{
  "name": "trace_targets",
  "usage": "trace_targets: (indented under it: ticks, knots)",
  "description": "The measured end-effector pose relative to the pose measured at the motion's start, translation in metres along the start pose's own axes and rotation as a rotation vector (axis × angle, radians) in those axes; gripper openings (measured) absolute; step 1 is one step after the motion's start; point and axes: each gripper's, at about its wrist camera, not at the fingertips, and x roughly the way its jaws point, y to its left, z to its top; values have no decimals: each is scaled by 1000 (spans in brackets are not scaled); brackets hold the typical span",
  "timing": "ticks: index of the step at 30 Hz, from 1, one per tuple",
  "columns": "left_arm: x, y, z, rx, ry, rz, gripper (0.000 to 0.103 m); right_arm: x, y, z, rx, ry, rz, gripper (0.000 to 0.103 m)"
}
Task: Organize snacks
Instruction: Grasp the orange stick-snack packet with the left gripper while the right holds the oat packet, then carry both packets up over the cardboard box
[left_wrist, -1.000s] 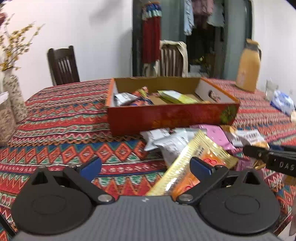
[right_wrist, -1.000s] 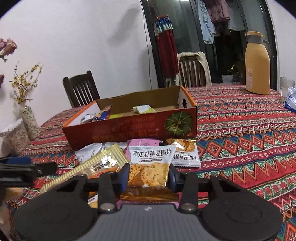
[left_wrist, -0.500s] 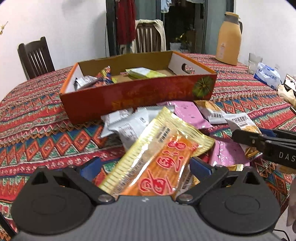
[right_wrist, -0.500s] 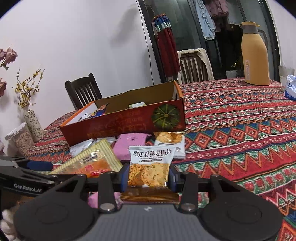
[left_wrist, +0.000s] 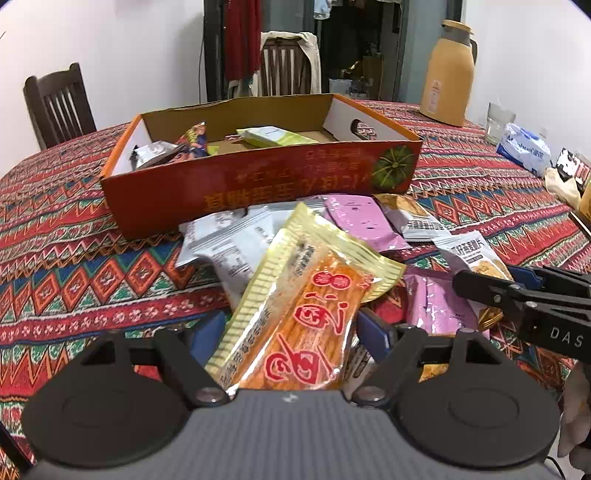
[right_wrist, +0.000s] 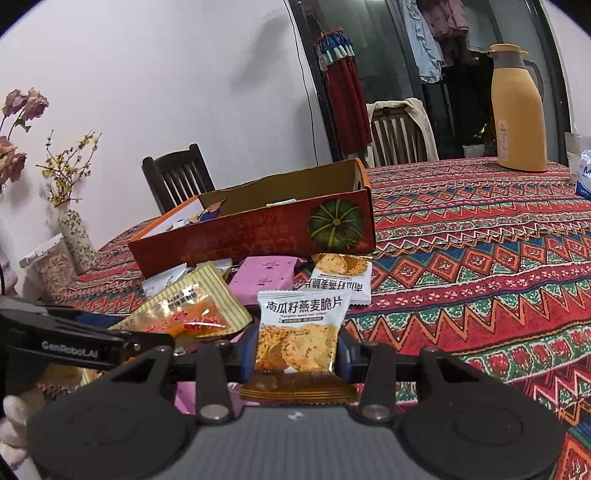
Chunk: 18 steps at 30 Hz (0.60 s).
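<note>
My left gripper (left_wrist: 291, 328) has closed its jaws against the sides of a long yellow and orange snack packet (left_wrist: 303, 314) that lies between them. My right gripper (right_wrist: 297, 345) is shut on a white oat-crisp packet (right_wrist: 299, 332) and holds it upright. An orange cardboard box (left_wrist: 258, 184) with a pumpkin picture holds a few snacks and stands behind a pile of loose packets: pink (left_wrist: 362, 221), white (left_wrist: 229, 247) and another oat-crisp one (right_wrist: 341, 277). The box also shows in the right wrist view (right_wrist: 258, 236).
A patterned tablecloth (left_wrist: 74, 266) covers the table. A yellow thermos (left_wrist: 448, 74) and a tissue pack (left_wrist: 524, 147) stand at the far right. Vases with flowers (right_wrist: 74, 229) stand at the left edge. Wooden chairs (left_wrist: 55, 103) stand behind the table.
My left gripper swung right over the pile and closed its jaws on the yellow and orange packet. My right gripper has kept hold of the oat-crisp packet and drifted slightly.
</note>
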Motion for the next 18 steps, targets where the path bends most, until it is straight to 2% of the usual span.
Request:
trace_targets:
  ticks: [4, 6, 9, 11, 13, 18]
  knots:
    - [9, -6, 4, 14, 34, 23, 79, -2, 1, -1, -5, -8, 10, 42]
    - [15, -7, 5, 14, 58, 29, 74, -3, 1, -1, -8, -10, 16, 42]
    - [14, -10, 3, 7, 55, 26, 60, -3, 2, -1, -16, -7, 22, 42]
    - [10, -9, 4, -6, 47, 13, 48, -2, 3, -1, -27, -3, 25, 42]
    - [7, -8, 4, -18, 38, 7, 43, -2, 3, -1, -33, -2, 25, 42]
    - [-6, -3, 4, -43, 3, 4, 41, -3, 4, 0, -35, -5, 10, 42]
